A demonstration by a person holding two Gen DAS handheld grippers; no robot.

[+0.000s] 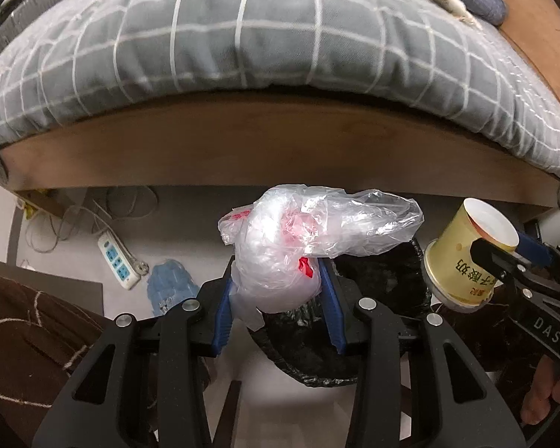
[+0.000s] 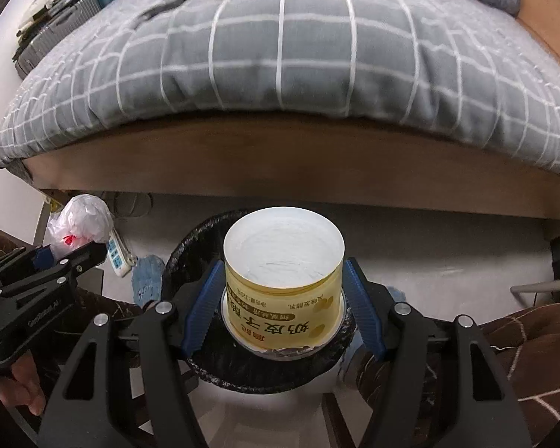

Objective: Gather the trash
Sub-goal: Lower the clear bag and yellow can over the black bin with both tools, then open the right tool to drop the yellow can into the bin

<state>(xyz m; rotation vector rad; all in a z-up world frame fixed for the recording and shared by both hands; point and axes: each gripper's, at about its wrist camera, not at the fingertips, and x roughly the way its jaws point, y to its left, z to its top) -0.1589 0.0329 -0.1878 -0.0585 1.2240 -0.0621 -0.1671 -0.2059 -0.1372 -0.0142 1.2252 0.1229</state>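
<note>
Left tool (image 1: 278, 295) clamping plastic bag (image 1: 298, 239), bin (image 1: 377, 272) beneath, bed (image 1: 265, 37) beyond

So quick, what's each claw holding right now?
Left gripper: closed on a crumpled clear plastic bag.
Right gripper: closed on a yellow yogurt cup.

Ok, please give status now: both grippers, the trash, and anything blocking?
Left gripper shut on plastic bag. Right gripper shut on yellow cup. Both over bin. Nothing blocking.

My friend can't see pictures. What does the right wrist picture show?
The right gripper holds a yellow cup over a black-lined bin. To its left, the left gripper holds a plastic bag; a grey checked bed is behind.
</note>
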